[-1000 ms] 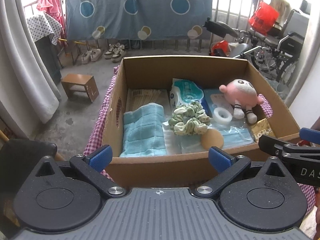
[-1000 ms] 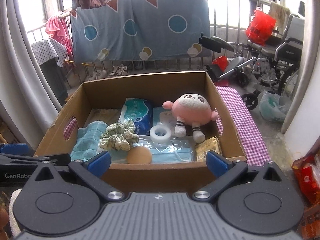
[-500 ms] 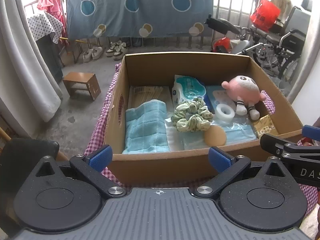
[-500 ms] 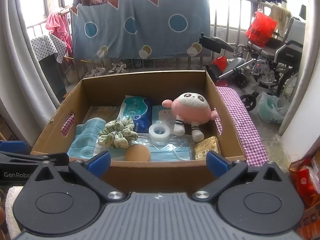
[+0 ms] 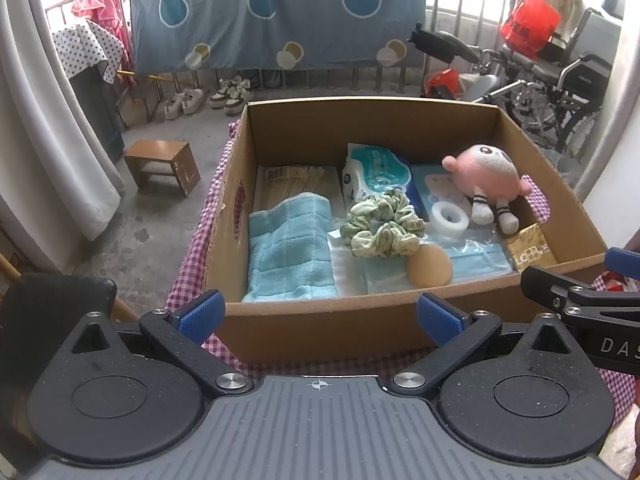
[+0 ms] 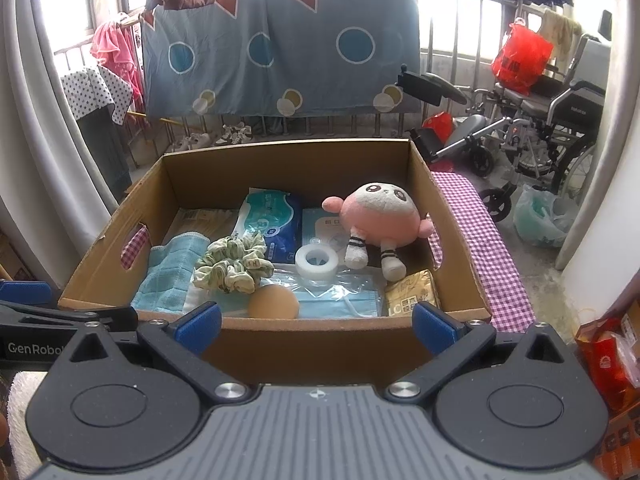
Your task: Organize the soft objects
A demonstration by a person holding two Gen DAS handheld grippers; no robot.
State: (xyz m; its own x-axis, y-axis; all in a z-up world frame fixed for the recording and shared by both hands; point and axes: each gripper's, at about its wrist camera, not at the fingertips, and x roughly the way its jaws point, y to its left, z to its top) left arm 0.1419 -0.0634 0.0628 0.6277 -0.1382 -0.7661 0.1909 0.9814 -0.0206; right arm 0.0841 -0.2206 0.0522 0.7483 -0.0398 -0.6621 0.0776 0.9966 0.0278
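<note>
Inside the open brown cardboard box (image 5: pixel 360 322), a folded light-blue towel (image 5: pixel 290 252) lies flat at the left. A crumpled green fabric scrunchie (image 5: pixel 382 228) sits mid-box, touching a tan round sponge (image 5: pixel 430 266), seemingly a makeup puff. The pink plush doll (image 6: pixel 380 224) leans against the right wall.

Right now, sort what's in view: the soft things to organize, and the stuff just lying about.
Job: pink plush doll, green scrunchie, blue towel, tan sponge puff, cardboard box.

Lying about: tape roll, wheelchair, wooden stool, shoes.
</note>
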